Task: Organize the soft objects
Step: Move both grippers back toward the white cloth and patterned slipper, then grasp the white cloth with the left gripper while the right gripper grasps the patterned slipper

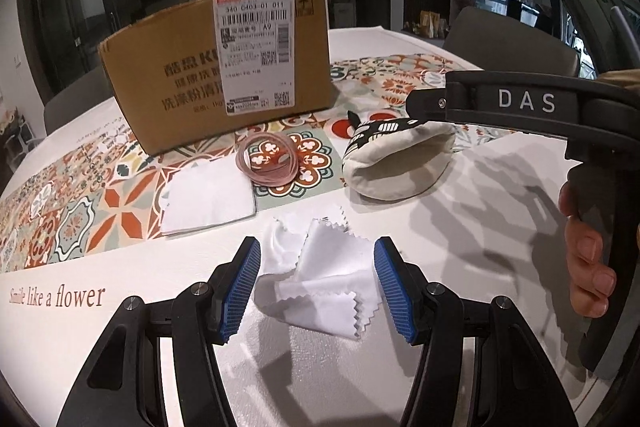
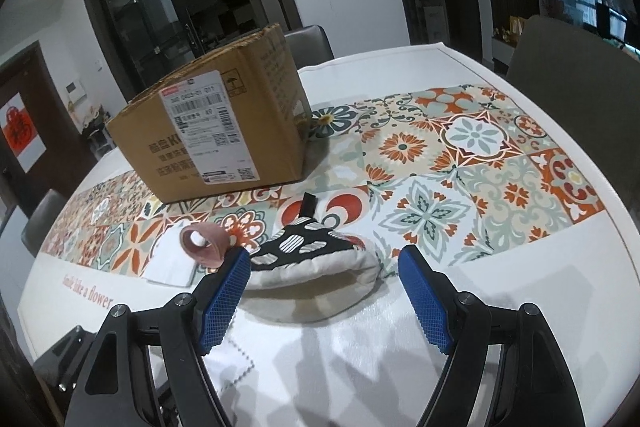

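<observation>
A crumpled white cloth with zigzag edges lies on the white tablecloth between the blue pads of my left gripper, which is open and not touching it. A flat white cloth and a pink band lie further back. A cream oven mitt with a black patterned top lies in front of my right gripper, which is open and a little short of it. In the left wrist view the mitt sits under the right gripper's black body.
A cardboard box with a shipping label stands at the back on a patterned runner. A person's hand grips the right tool's handle. Chairs ring the table's far edge.
</observation>
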A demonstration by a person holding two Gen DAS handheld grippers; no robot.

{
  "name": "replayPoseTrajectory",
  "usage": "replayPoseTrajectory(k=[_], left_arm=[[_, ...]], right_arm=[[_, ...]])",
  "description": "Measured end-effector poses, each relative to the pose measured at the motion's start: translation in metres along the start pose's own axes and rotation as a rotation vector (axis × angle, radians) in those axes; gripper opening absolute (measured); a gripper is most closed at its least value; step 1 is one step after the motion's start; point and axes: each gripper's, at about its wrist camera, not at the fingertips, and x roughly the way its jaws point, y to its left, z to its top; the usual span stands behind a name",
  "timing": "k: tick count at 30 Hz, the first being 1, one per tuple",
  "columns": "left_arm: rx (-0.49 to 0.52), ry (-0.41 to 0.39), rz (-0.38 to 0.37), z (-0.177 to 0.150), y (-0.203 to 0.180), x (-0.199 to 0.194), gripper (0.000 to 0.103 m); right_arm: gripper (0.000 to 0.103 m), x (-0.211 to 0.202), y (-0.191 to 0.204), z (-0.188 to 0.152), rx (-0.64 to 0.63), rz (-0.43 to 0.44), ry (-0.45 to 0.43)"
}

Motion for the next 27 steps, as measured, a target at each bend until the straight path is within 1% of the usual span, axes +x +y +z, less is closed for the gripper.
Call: replayPoseTrajectory(k=[6, 10, 12, 13, 14, 15, 18, 20, 22, 24, 26, 27], left_arm=[[0.014, 0.033, -0.003, 0.001, -0.004, 0.01, 0.058], [0.003, 0.059, -0.007, 0.002, -0.001, 0.016, 0.058], [-0.007, 0.075, -0.013, 0.002, 0.001, 0.019, 0.053], [-0.014, 0.085, -0.02, 0.001, 0.002, 0.021, 0.048], [-0.019, 0.091, -0.024, 0.001, 0.003, 0.022, 0.046], [-0.028, 0.094, -0.036, 0.001, 0.005, 0.022, 0.045], [-0.038, 0.095, -0.05, 0.001, 0.007, 0.022, 0.038], [-0.04, 0.093, -0.058, 0.001, 0.007, 0.021, 0.025], [-0.049, 0.093, -0.065, 0.001, 0.009, 0.02, 0.02], [-0.057, 0.093, -0.068, 0.001, 0.011, 0.02, 0.014], [-0.063, 0.093, -0.07, 0.001, 0.012, 0.02, 0.009], [-0.066, 0.093, -0.071, 0.001, 0.013, 0.02, 0.008]], right_arm=[[0.077, 0.016, -0.011, -0.001, 0.043, -0.001, 0.031], [0.077, 0.028, -0.015, -0.002, 0.075, 0.027, 0.058], [0.077, 0.034, -0.016, -0.002, 0.09, 0.041, 0.069], [0.077, 0.036, -0.017, -0.003, 0.101, 0.049, 0.076], [0.077, 0.038, -0.017, -0.004, 0.108, 0.057, 0.08], [0.077, 0.039, -0.017, -0.005, 0.117, 0.066, 0.086], [0.077, 0.044, -0.017, -0.007, 0.143, 0.086, 0.104], [0.077, 0.045, -0.015, -0.008, 0.148, 0.091, 0.106], [0.074, 0.044, -0.012, -0.008, 0.135, 0.092, 0.111], [0.065, 0.044, -0.009, -0.008, 0.121, 0.091, 0.118], [0.059, 0.043, -0.006, -0.009, 0.113, 0.081, 0.124], [0.056, 0.043, -0.007, -0.009, 0.111, 0.078, 0.125]])
